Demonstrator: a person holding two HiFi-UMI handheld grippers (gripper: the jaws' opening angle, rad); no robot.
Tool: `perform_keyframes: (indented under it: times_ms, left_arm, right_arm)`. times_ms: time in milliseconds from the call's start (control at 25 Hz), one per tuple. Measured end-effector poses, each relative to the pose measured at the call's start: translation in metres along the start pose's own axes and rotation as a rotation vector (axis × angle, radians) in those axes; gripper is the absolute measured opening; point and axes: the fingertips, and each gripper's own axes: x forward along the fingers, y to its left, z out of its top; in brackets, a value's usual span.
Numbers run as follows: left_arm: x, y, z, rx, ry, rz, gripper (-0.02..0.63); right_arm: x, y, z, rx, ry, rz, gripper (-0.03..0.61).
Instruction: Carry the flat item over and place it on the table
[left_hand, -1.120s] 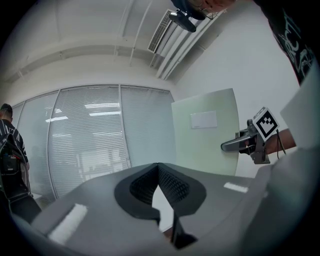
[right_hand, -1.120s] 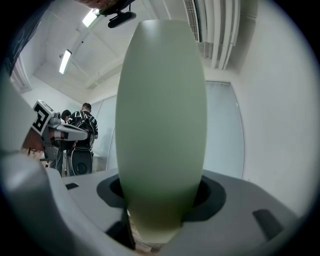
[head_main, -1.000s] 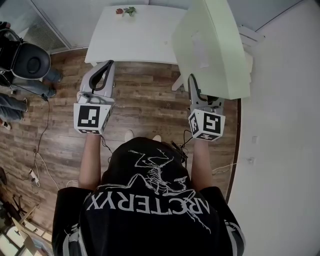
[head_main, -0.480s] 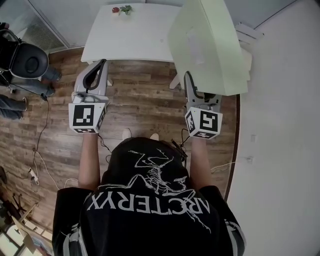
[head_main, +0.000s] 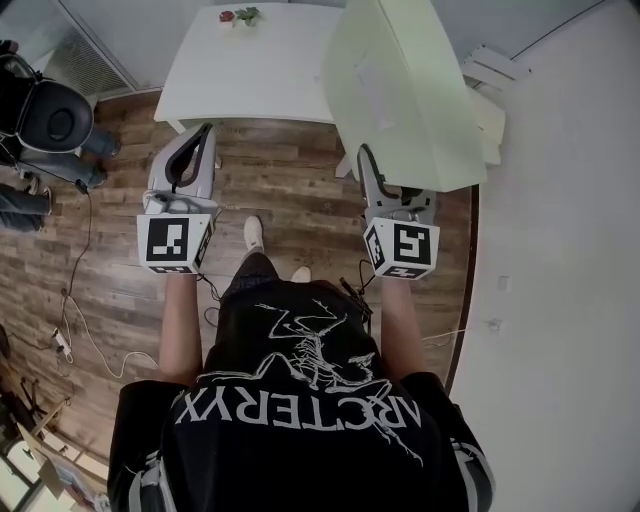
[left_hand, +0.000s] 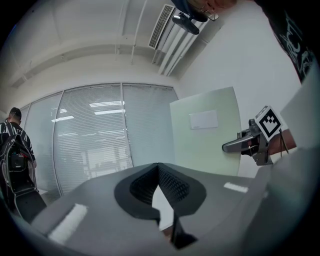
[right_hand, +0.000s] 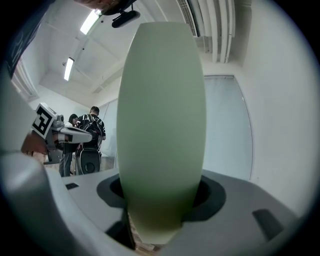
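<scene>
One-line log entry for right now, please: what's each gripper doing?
phase: carry | right gripper: jaws shut on green board, held in air | left gripper: jaws together, empty | white table: ahead, board not yet set down

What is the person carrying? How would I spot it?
Find the white table at the top of the head view. Right beside it, the right gripper pinches a big flat pale-green board, held above the wooden floor. Unlike the table, it is greenish and stands on edge, with a pale label.

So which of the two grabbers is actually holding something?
The right gripper: its fingers clamp the edge of the pale green board. The left gripper has its fingers closed on nothing.
</scene>
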Motion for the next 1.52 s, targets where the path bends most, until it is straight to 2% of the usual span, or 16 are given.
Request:
perform_keyframes:
  times_ms: [240, 680, 920, 1120, 1520]
  left_arm:
    - [0.036, 0.019, -0.017, 0.000, 0.000, -0.021, 0.009]
    - [0.168, 0.125, -0.062, -0.030, 0.015, -0.065, 0.008]
    - [0.213, 0.165, -0.075, -0.030, 0.034, -0.101, 0.009]
    - [0.244, 0.174, -0.081, -0.037, 0.037, -0.112, 0.009]
    - [0.282, 0.154, -0.076, -0.063, 0.043, -0.105, 0.009]
  right_arm:
    - [0.042, -0.006, -0.009, -0.002, 0.003, -0.017, 0.265]
    - [0.207, -0.018, -0.010, 0.002, 0.032, -0.064, 0.265]
    - [0.264, -0.016, -0.003, 0.006, 0.044, -0.096, 0.265]
    - [0.294, -0.024, -0.012, 0.011, 0.063, -0.098, 0.265]
    - [0.321, -0.057, -0.026, 0.026, 0.086, -0.078, 0.265]
